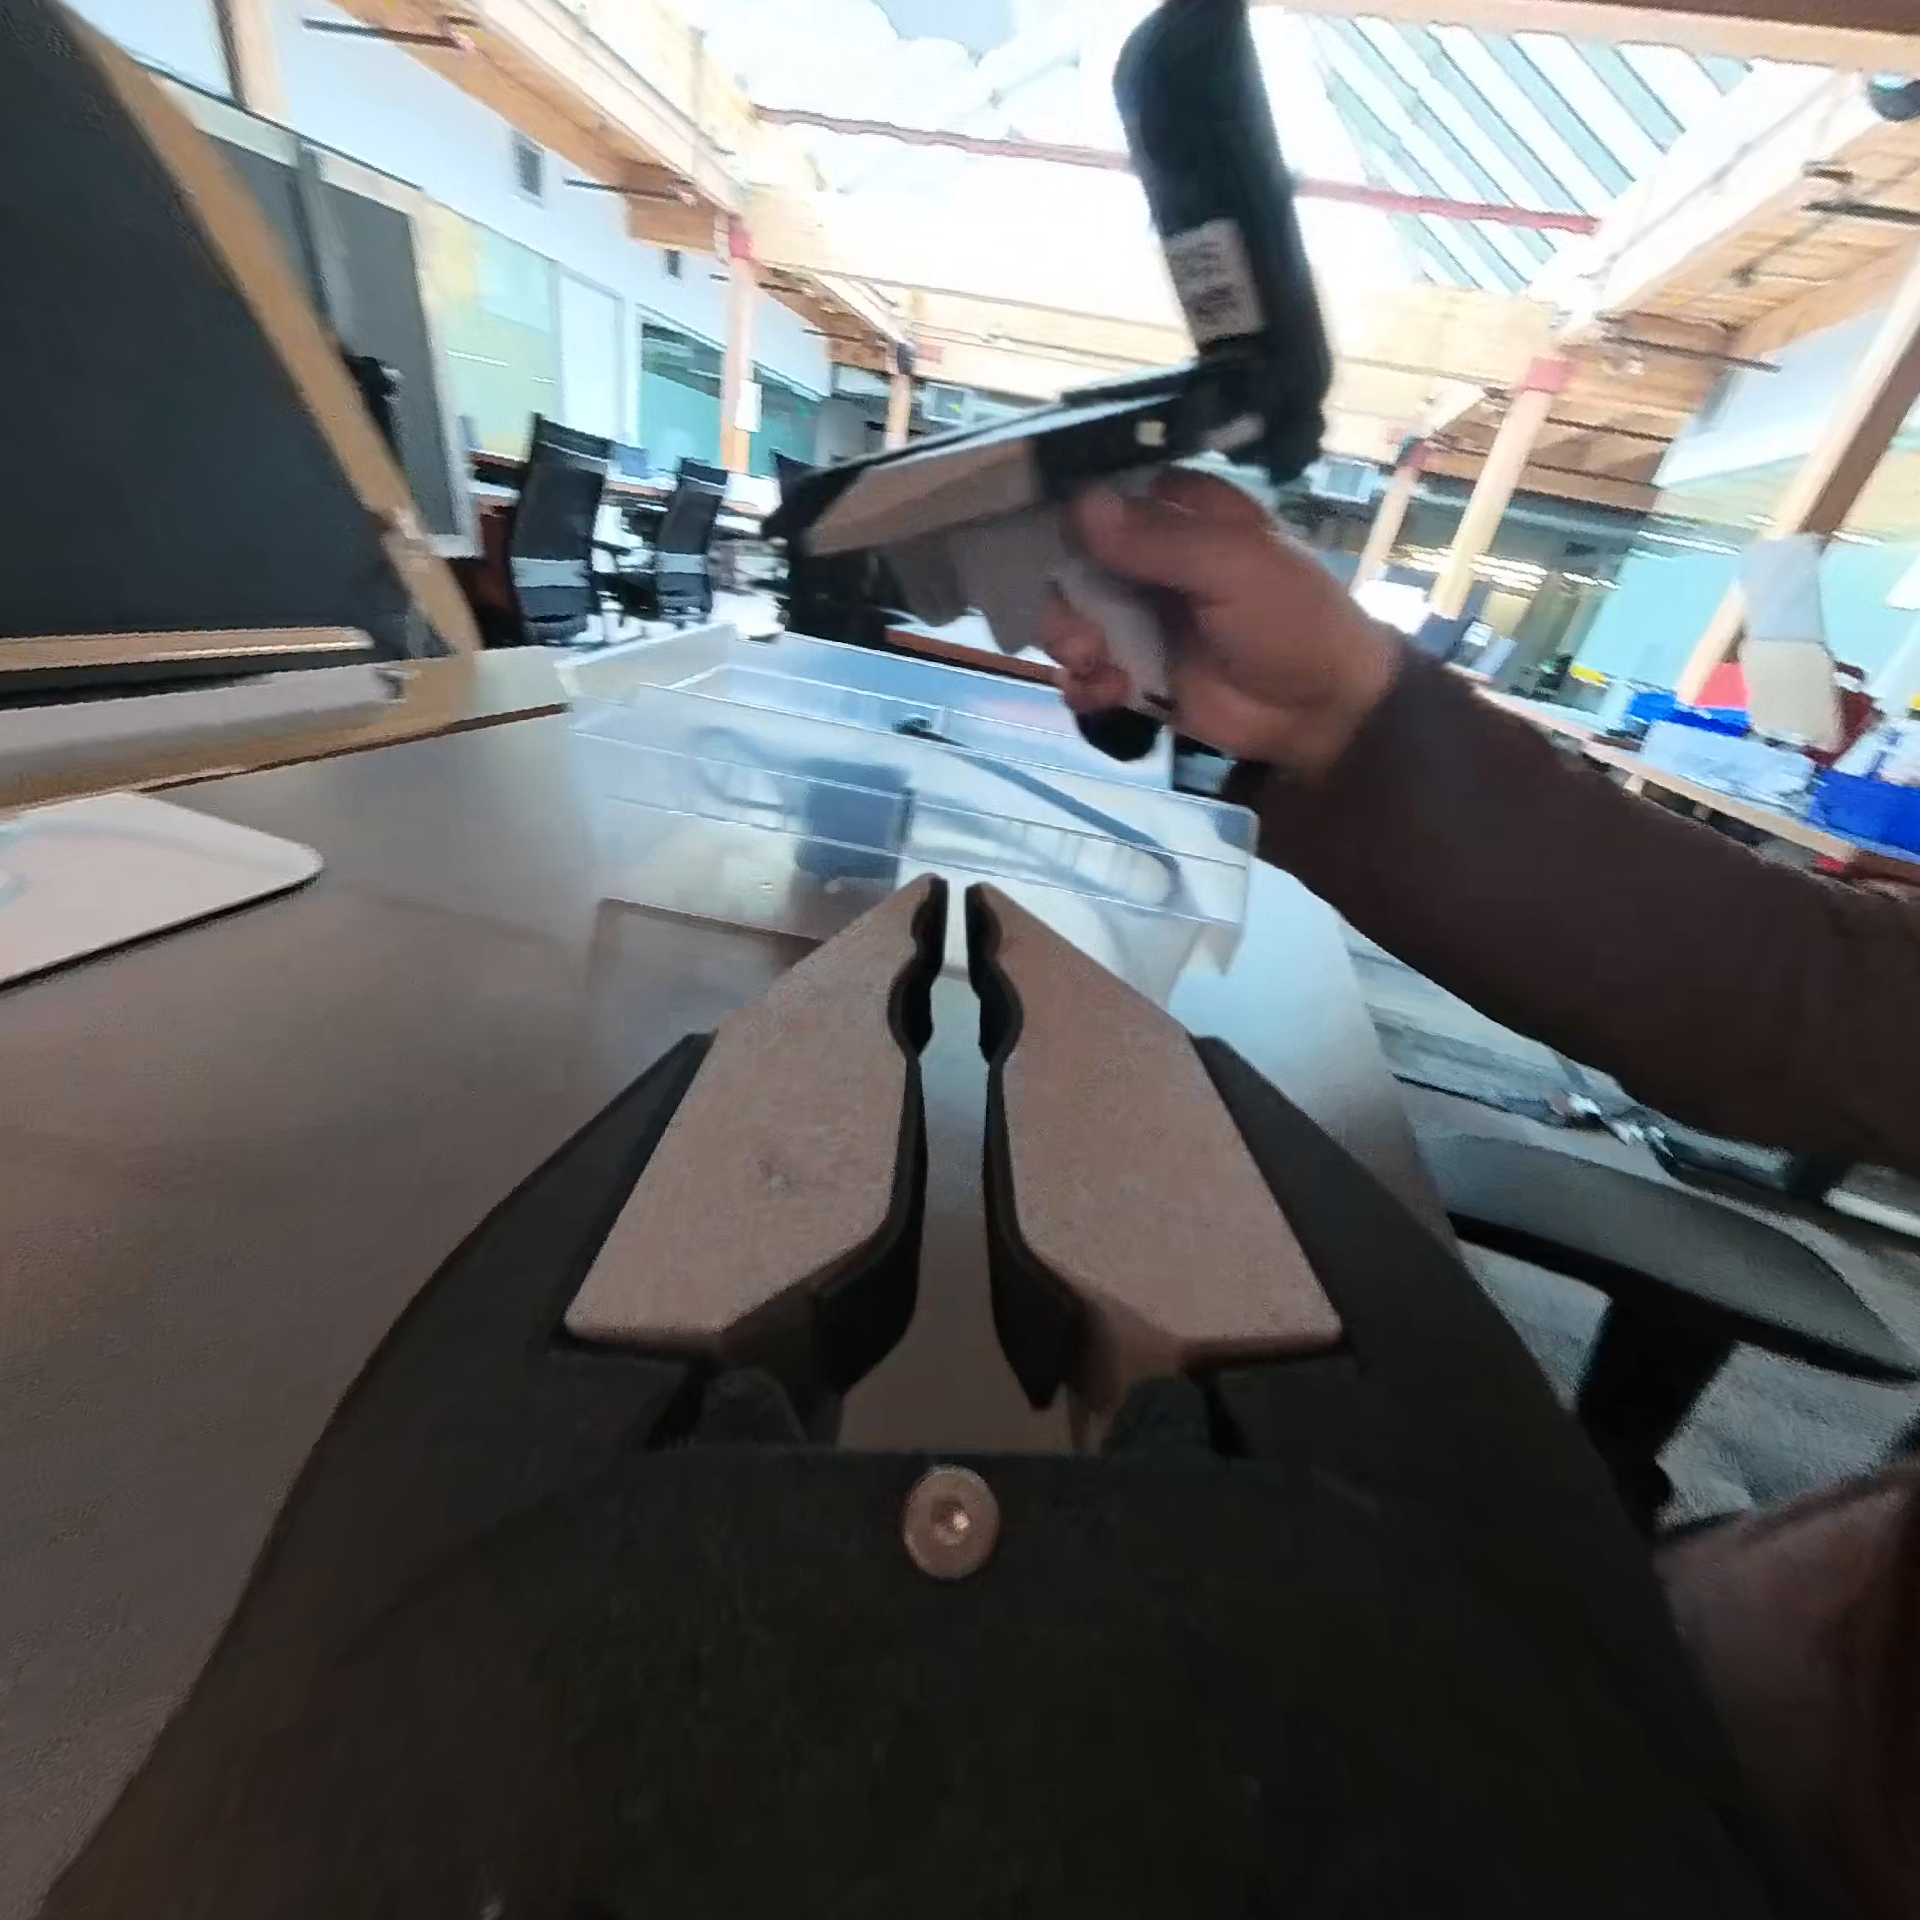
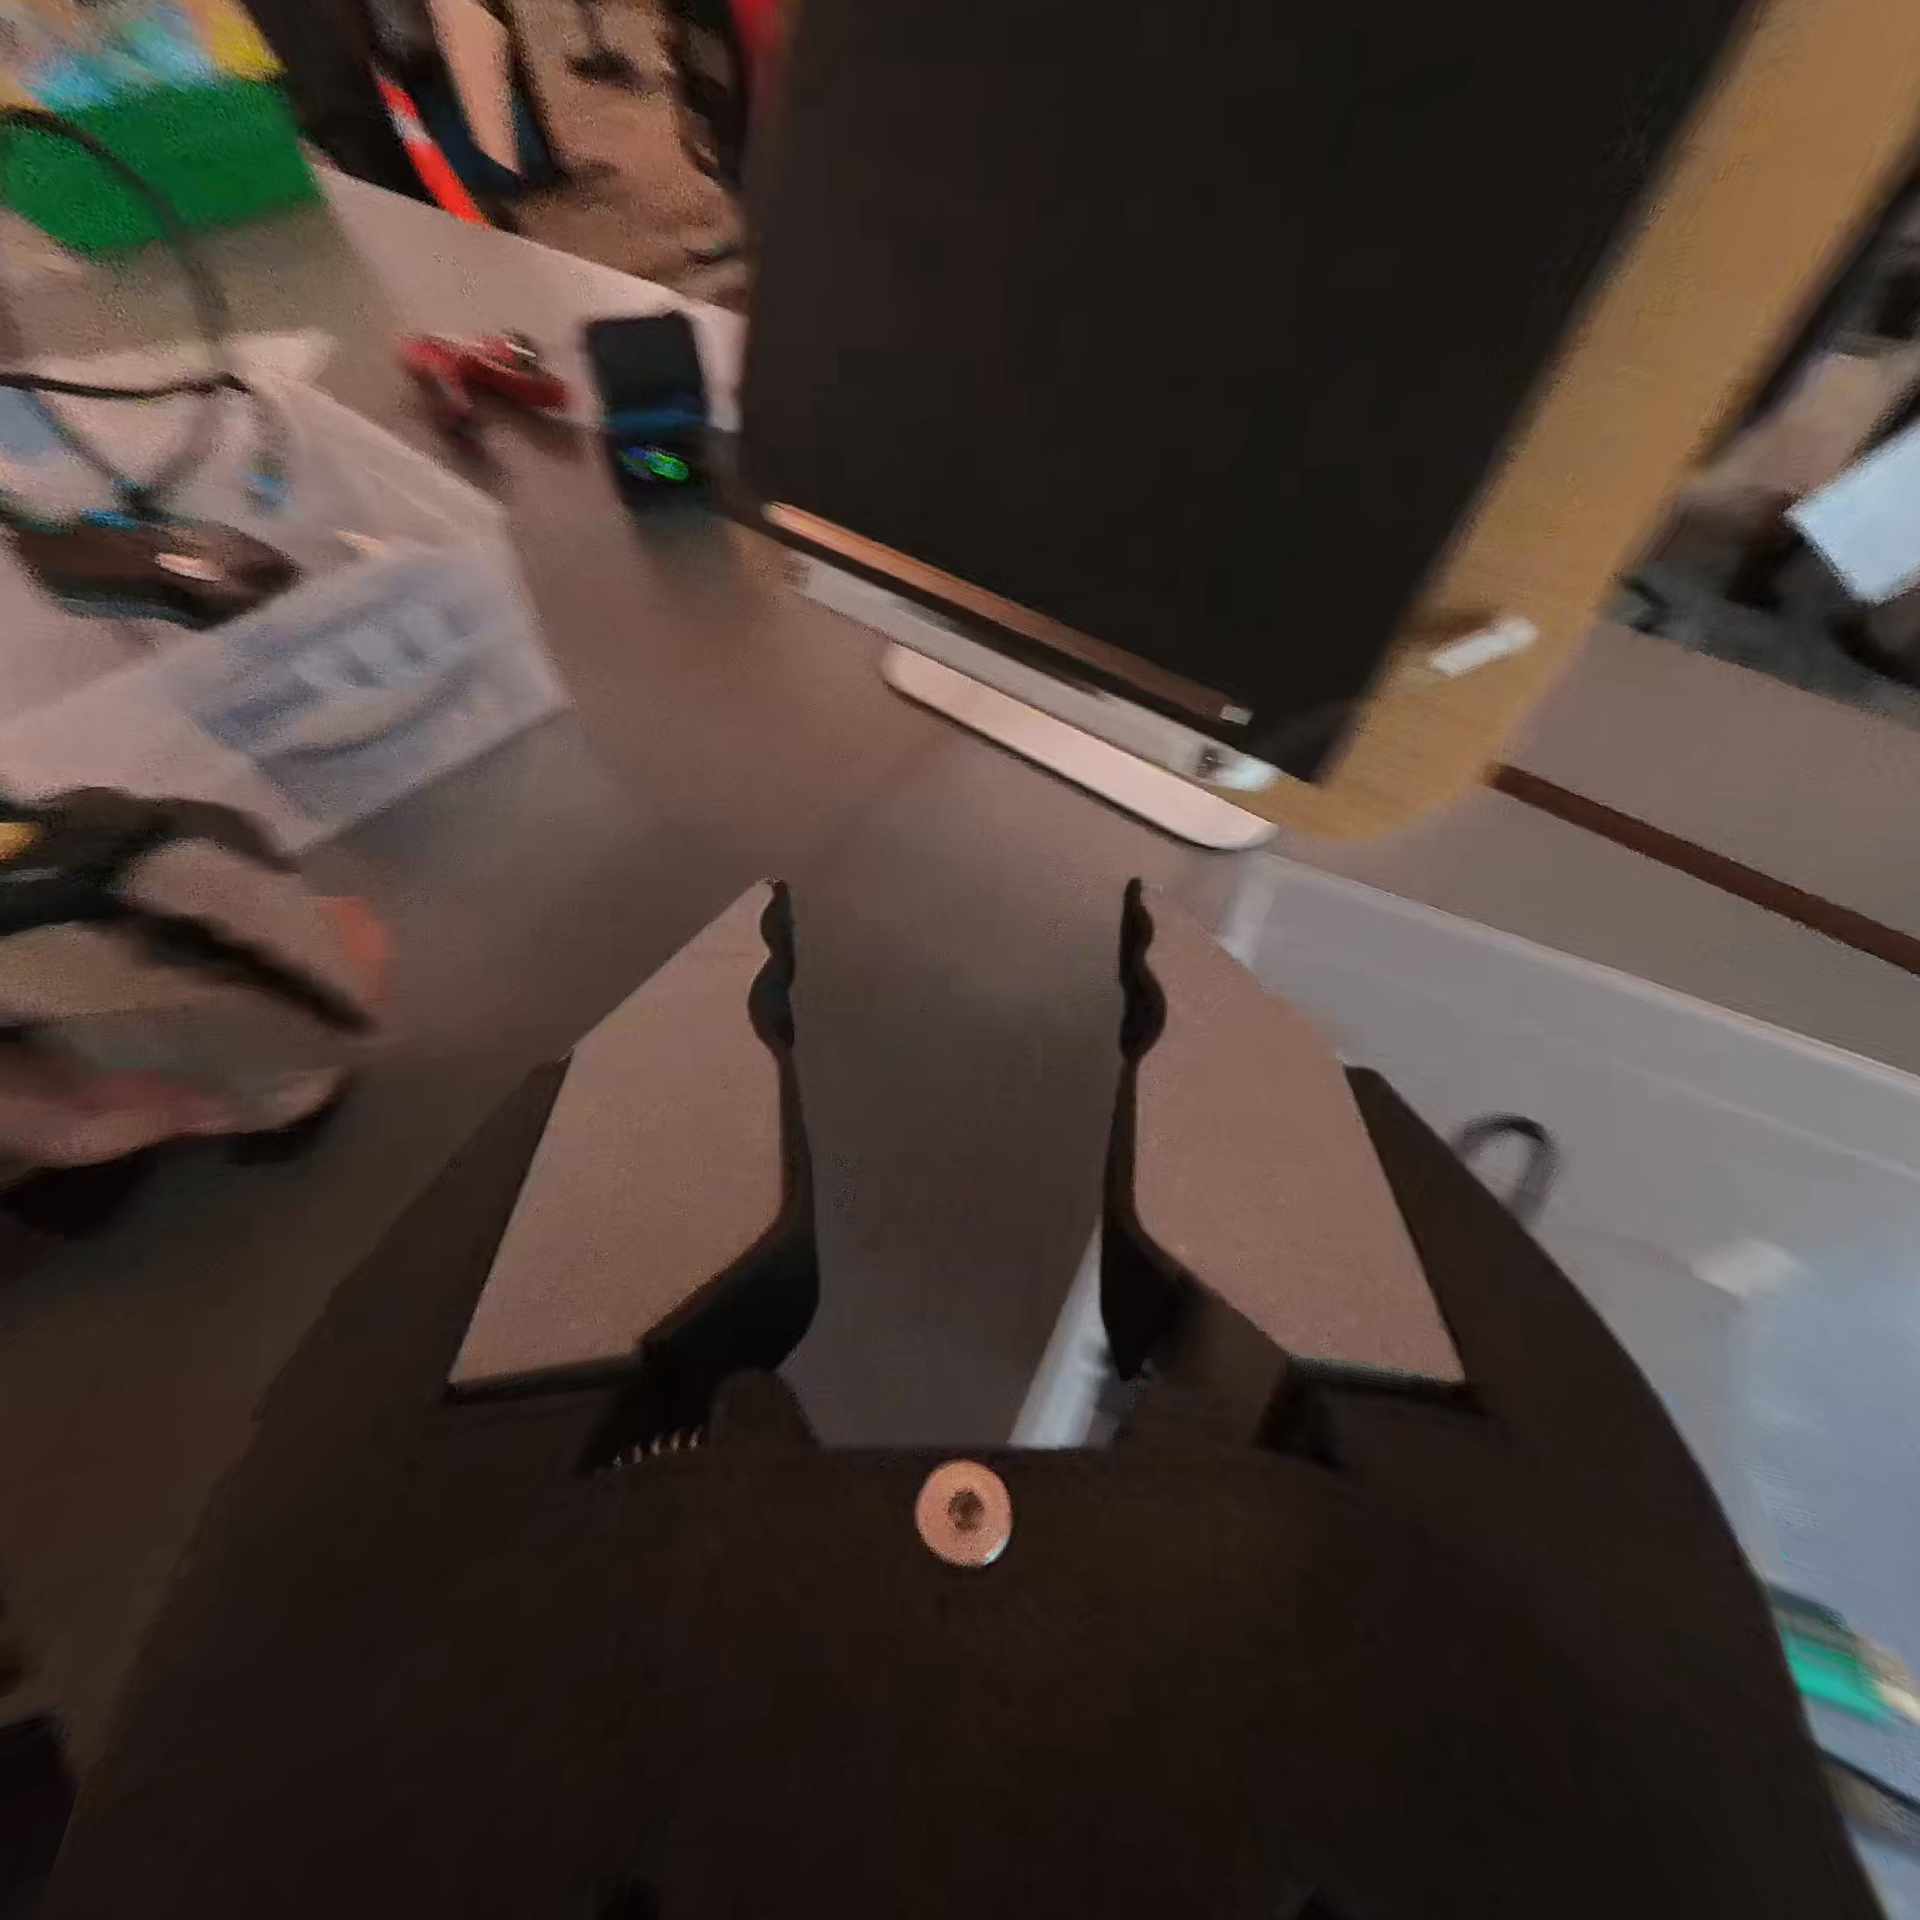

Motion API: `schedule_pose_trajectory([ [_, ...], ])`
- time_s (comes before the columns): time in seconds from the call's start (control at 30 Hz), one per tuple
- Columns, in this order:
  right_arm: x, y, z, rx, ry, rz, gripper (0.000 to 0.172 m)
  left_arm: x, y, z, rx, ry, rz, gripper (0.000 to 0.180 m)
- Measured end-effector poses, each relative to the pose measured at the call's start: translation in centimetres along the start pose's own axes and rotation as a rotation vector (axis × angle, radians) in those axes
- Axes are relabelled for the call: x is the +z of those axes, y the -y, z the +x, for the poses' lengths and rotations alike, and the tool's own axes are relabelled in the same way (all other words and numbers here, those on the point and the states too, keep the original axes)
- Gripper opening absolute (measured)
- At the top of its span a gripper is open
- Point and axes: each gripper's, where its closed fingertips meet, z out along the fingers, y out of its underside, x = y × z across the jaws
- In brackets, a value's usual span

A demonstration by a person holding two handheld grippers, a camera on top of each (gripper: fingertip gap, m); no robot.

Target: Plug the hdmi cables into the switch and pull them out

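In the left wrist view a clear plastic bin (image 1: 1143, 862) stands on the dark table just ahead of my left gripper (image 1: 956, 896). Through its wall I see a dark box, the switch (image 1: 852, 831), and a black cable (image 1: 1049, 790). My left gripper is shut with nothing between its pads, low over the table. A hand (image 1: 1226, 644) holds my right gripper (image 1: 805, 514) in the air above the bin. In the right wrist view my right gripper (image 2: 956, 904) is open and empty over the table, with the bin (image 2: 1558, 1039) and a black cable loop (image 2: 1507, 1153) at its right.
A dark monitor (image 2: 1143, 312) on a white base (image 2: 1070, 748) stands ahead of the right gripper; it shows at the left in the left wrist view (image 1: 156, 364). A clear box (image 2: 364, 665), a red object (image 2: 483, 374) and a black device (image 2: 649, 405) lie at left.
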Motion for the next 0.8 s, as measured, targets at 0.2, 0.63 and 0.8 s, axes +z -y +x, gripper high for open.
schedule_pose_trajectory([
  [0.2,4.7,-2.5,-9.2,-0.034,0.188,-0.056,0.071,-1.2,0.7,-2.9,0.001,0.152,0.034,0.000],
  [0.63,11.8,-11.7,-8.6,0.134,0.233,-0.293,0.063,-0.2,-0.6,-2.2,0.167,0.194,-0.069,0.000],
  [0.8,10.5,-10.7,-10.1,0.090,0.303,-0.213,0.063,0.0,-0.8,-1.6,0.240,0.201,-0.084,0.000],
])
